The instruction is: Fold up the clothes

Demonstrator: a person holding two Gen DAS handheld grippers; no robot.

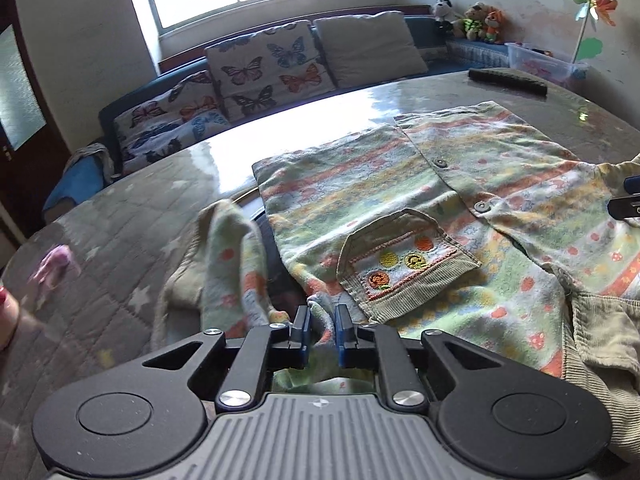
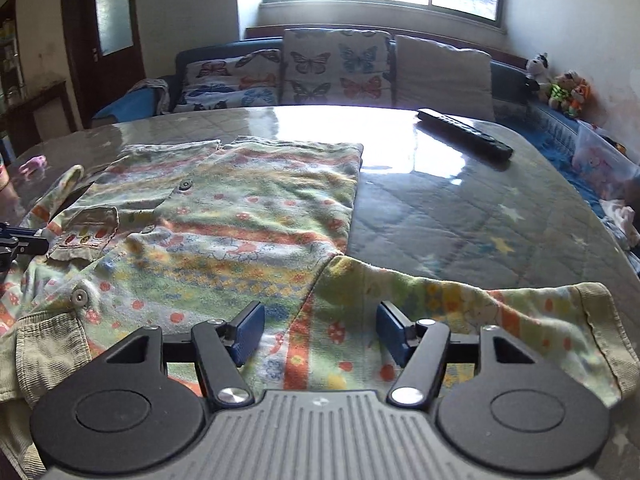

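Home living room: sofa (image 2: 440, 76), stuffed toys (image 2: 560, 84)

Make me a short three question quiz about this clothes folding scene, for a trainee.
1. True or false: the left gripper is shut on the patterned shirt.
2. What lies between the open fingers of the right gripper? A) the shirt's sleeve B) the black remote control C) bare table
3. Fill in: the shirt's embroidered pocket sits on the side nearer the ____ gripper.

Key
1. True: its blue pads pinch a fold of the fabric.
2. A: the sleeve lies flat under the spread fingers, not gripped.
3. Left.
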